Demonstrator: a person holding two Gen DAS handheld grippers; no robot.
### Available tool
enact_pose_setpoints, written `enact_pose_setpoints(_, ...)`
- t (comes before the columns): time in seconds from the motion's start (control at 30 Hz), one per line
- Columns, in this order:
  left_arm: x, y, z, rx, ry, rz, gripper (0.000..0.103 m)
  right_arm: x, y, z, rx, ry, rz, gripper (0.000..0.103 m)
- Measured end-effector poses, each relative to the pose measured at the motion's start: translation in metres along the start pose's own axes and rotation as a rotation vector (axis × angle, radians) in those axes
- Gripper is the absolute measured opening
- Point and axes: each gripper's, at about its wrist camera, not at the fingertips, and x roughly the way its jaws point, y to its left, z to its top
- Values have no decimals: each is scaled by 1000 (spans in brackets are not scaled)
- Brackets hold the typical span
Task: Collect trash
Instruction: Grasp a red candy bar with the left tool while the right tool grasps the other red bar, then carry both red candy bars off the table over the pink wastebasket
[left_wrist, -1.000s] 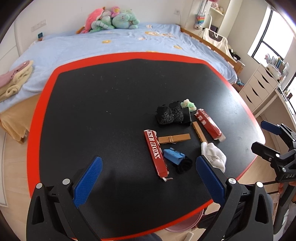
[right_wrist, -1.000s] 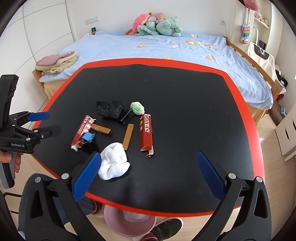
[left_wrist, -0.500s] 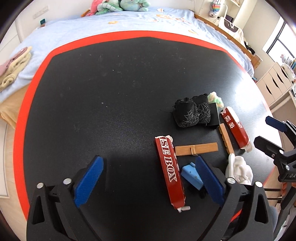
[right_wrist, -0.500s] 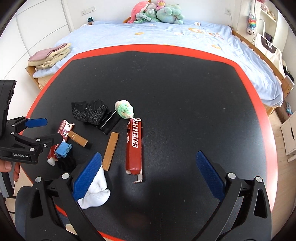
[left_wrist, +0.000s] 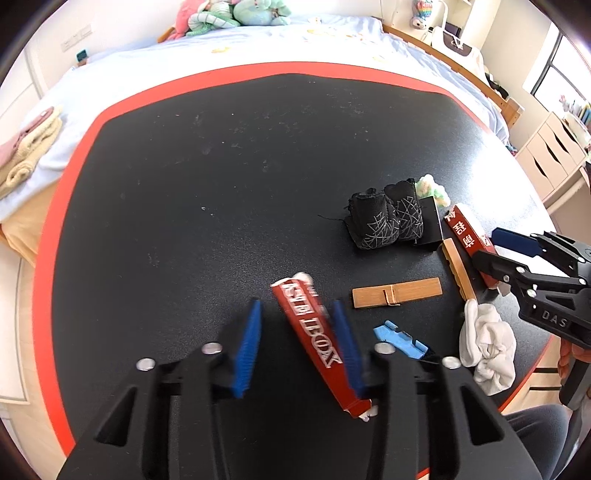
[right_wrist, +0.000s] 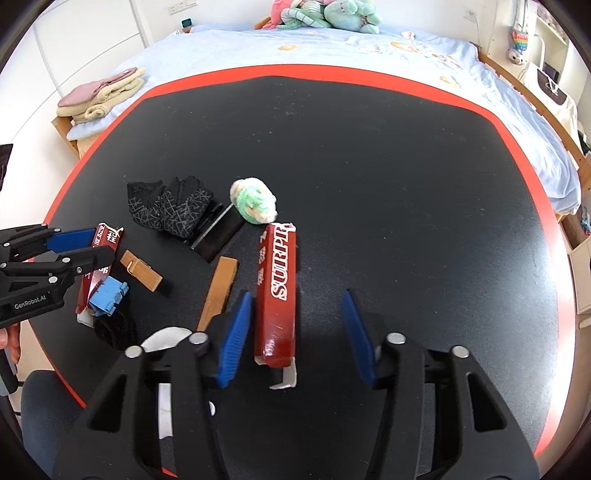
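Lying flat, red box (right_wrist: 277, 295) shows white "SURPR" lettering.

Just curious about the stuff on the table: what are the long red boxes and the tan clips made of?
The red boxes look like glossy printed cardboard: light glints off them, and torn white flaps show at the ends. The tan clips look like bare matte wood, probably clothespins, with visible grain.

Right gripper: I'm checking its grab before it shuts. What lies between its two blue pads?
In the right wrist view, the right gripper is closing around a red SURPRISE box lying on the table; neither pad touches it yet.
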Motion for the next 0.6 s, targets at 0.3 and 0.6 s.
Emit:
enact_pose_setpoints(0.3,-4,5,-3,1,-28,-42,14,-6,-4,-2,9,-11,5,14)
enact_pose_setpoints(0.6,-39,6,-18,53,-99,-77,14,-50,-2,-12,26,-80,17,14)
